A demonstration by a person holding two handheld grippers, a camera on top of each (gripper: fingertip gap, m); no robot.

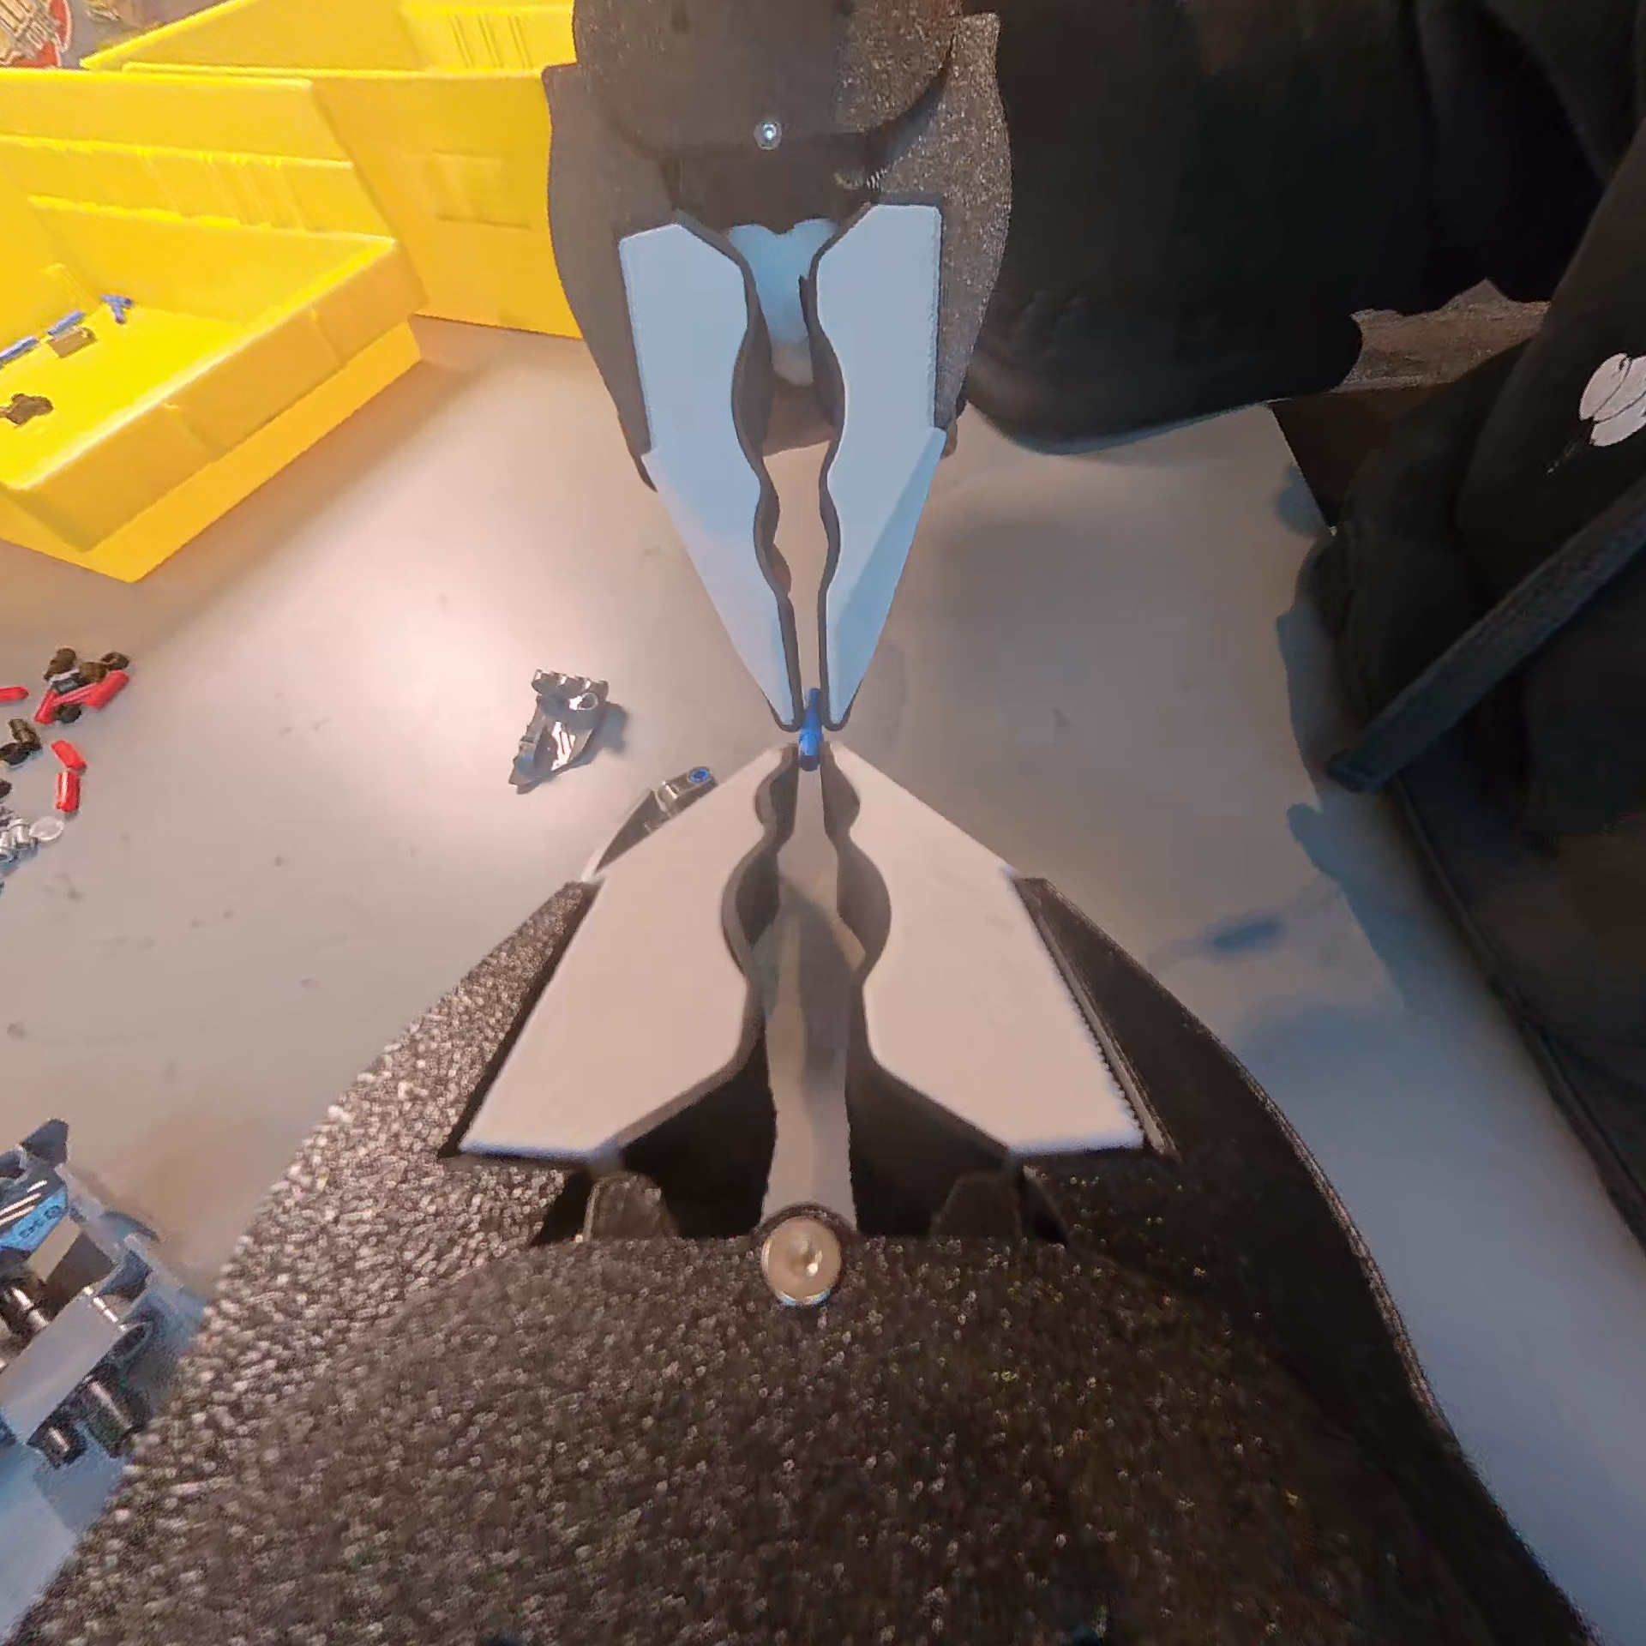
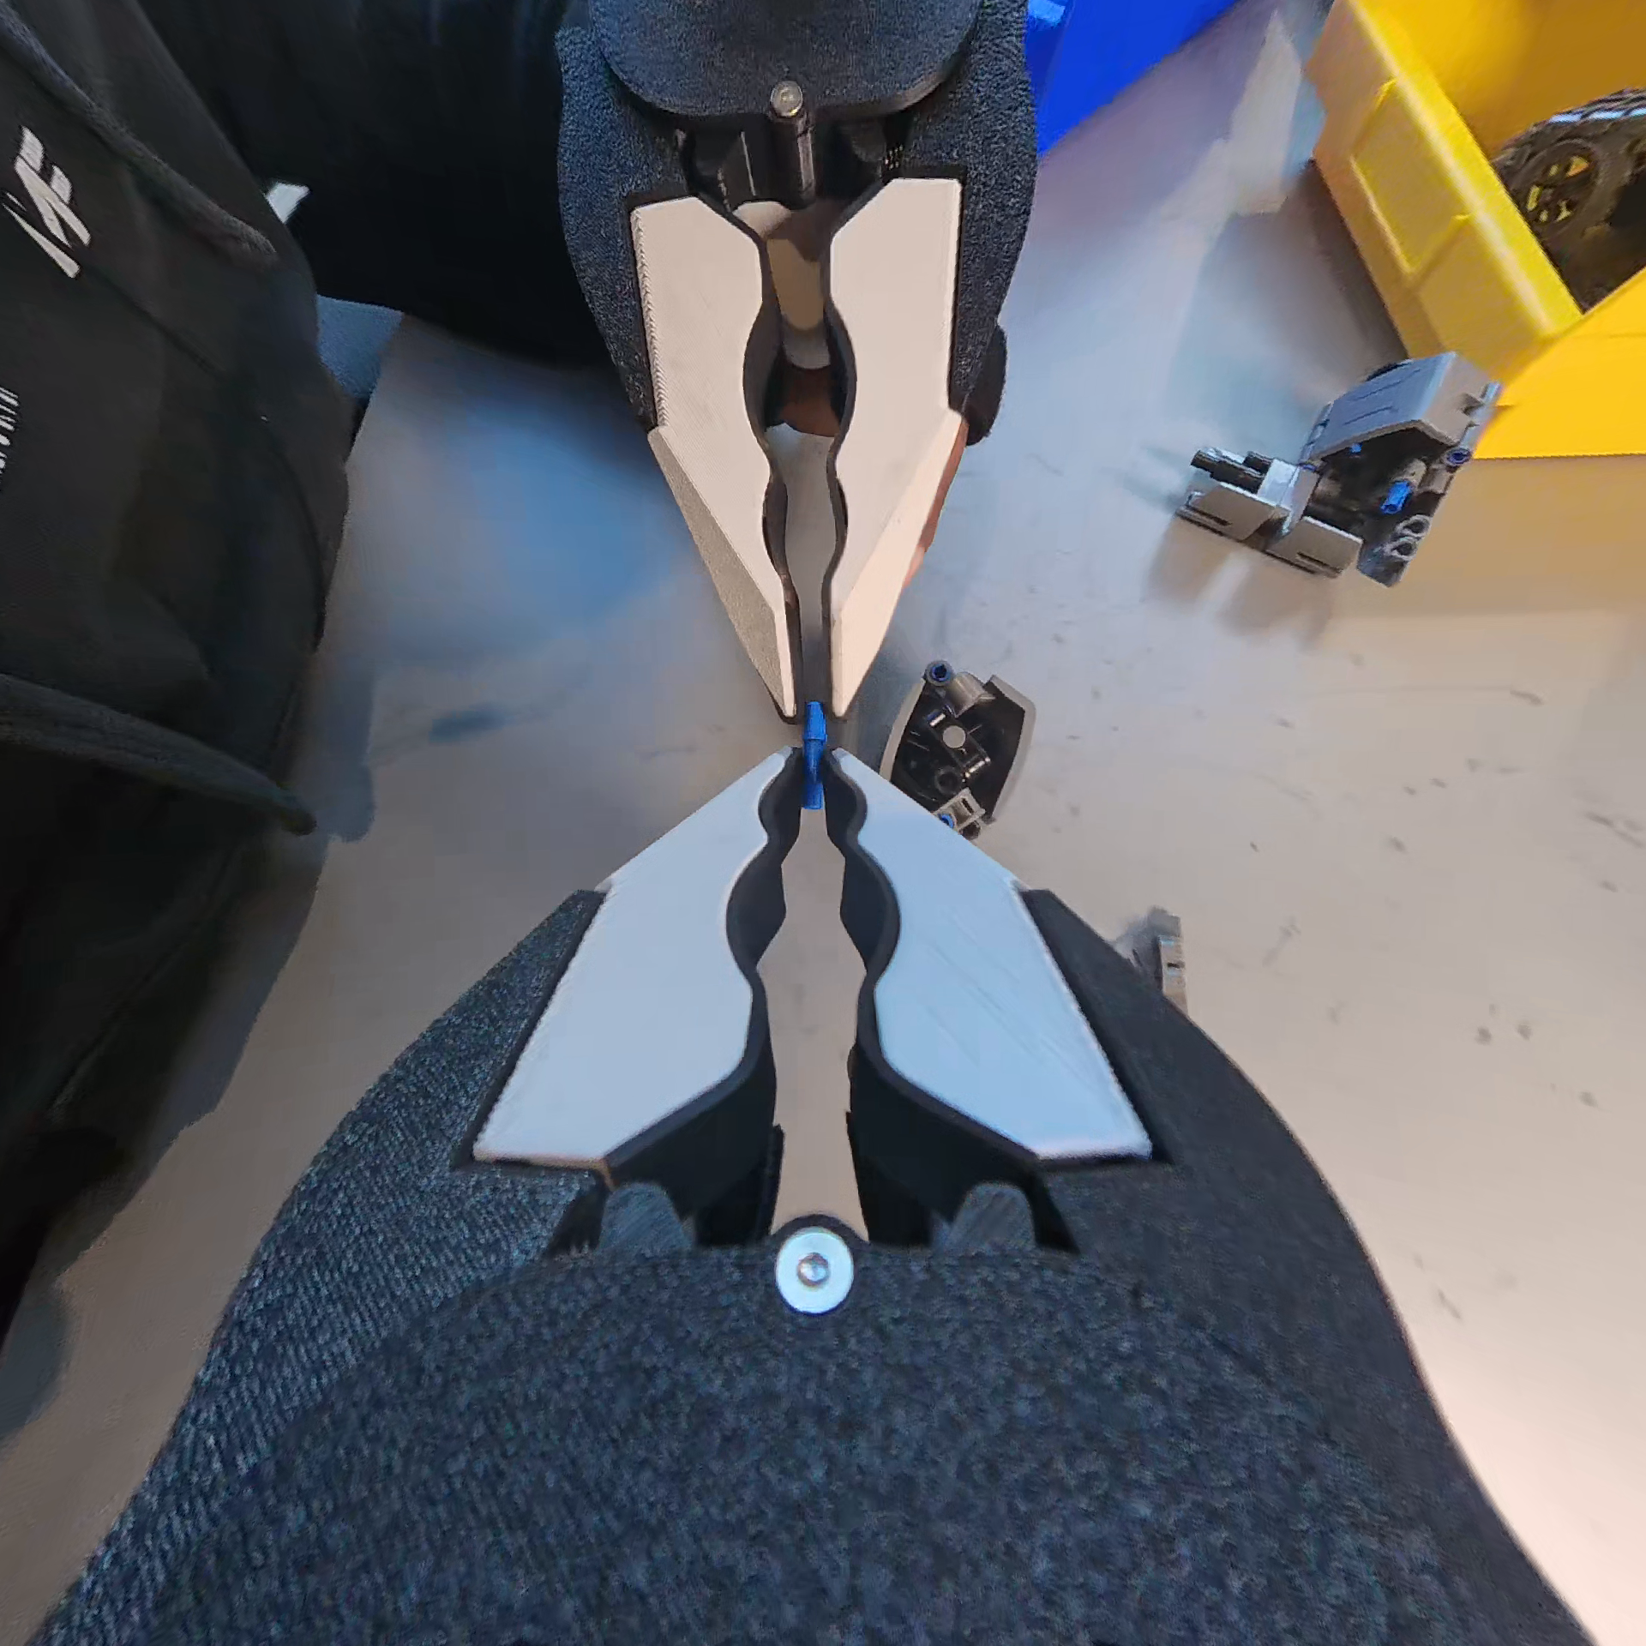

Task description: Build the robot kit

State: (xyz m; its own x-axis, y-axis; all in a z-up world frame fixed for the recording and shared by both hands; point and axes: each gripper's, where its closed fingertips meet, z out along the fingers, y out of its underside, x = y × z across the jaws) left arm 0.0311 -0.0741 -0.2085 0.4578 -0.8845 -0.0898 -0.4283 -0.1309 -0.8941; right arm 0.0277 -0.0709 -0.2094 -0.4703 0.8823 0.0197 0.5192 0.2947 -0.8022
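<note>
The 2 grippers meet tip to tip over a grey table (image 1: pixel 267 891), and a small blue pin (image 1: pixel 809 736) sits between them. In the left wrist view the left gripper (image 1: pixel 806 761) comes up from the bottom of the frame, its jaws drawn together on the lower end of the pin; the right gripper (image 1: pixel 810 712) comes down from the top, its tips closed on the upper end. The right wrist view shows the same hold mirrored: the right gripper (image 2: pixel 810 768) at the bottom, clamped on the pin (image 2: pixel 812 739), the left gripper (image 2: pixel 815 704) above it, pinching the other end. The pin hangs centre frame, clear of the table as far as I can tell.

At upper left of the left view stand yellow bins (image 1: pixel 205 294) with a few small parts inside. Red and black pieces (image 1: pixel 67 712) lie scattered at the left edge, and a dark curved part (image 1: pixel 561 730) rests left of the tips. A grey assembly (image 1: pixel 62 1291) sits at lower left. In the right view a grey and black panel (image 2: pixel 962 748) lies just right of the tips, the grey assembly (image 2: pixel 1336 481) sits at upper right, and a yellow bin (image 2: pixel 1443 232) holds a black tyre (image 2: pixel 1576 178). A person's black clothing (image 2: pixel 134 445) fills the left side.
</note>
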